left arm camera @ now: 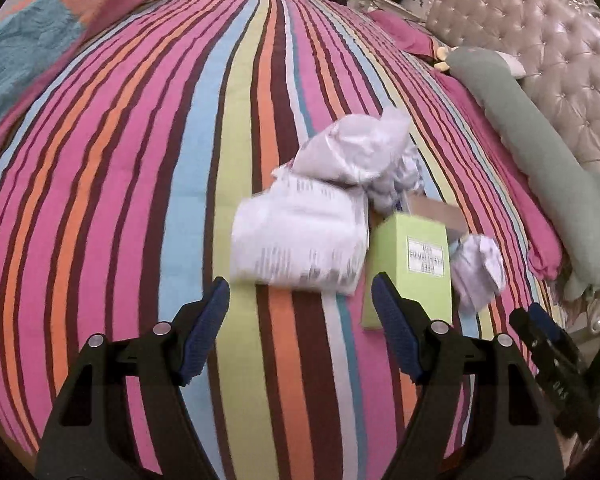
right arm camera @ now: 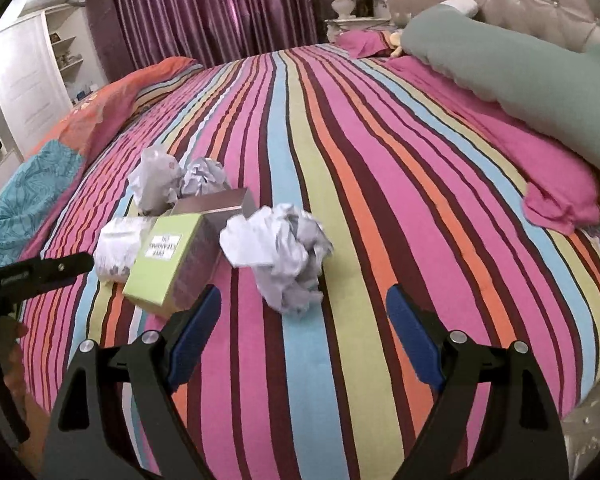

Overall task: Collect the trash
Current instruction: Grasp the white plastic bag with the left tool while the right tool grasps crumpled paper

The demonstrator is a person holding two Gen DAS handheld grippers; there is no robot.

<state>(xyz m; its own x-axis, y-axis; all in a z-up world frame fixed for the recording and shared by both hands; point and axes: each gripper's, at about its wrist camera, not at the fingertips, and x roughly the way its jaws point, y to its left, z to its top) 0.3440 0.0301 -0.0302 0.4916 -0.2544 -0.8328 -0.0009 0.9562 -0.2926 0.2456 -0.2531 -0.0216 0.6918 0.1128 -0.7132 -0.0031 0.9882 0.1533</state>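
Trash lies in a cluster on the striped bed. In the left wrist view a white printed plastic package [left arm camera: 300, 240] sits just ahead of my open, empty left gripper [left arm camera: 300, 296], with a grey crumpled bag [left arm camera: 352, 148] behind it, a green box [left arm camera: 412, 264] to its right and a crumpled paper ball [left arm camera: 480, 268] further right. In the right wrist view my right gripper [right arm camera: 304, 304] is open and empty, close in front of the paper ball [right arm camera: 280, 252]. The green box [right arm camera: 168, 260], the white package [right arm camera: 120, 248], the grey bag [right arm camera: 156, 180] and a second paper ball [right arm camera: 204, 176] lie to its left.
A long green bolster [right arm camera: 520, 80] and pink pillows [right arm camera: 560, 196] lie along the tufted headboard [left arm camera: 540, 52] on the right. An orange and teal quilt [right arm camera: 80, 128] lies at the far left. The left gripper [right arm camera: 40, 272] shows at the left edge of the right wrist view.
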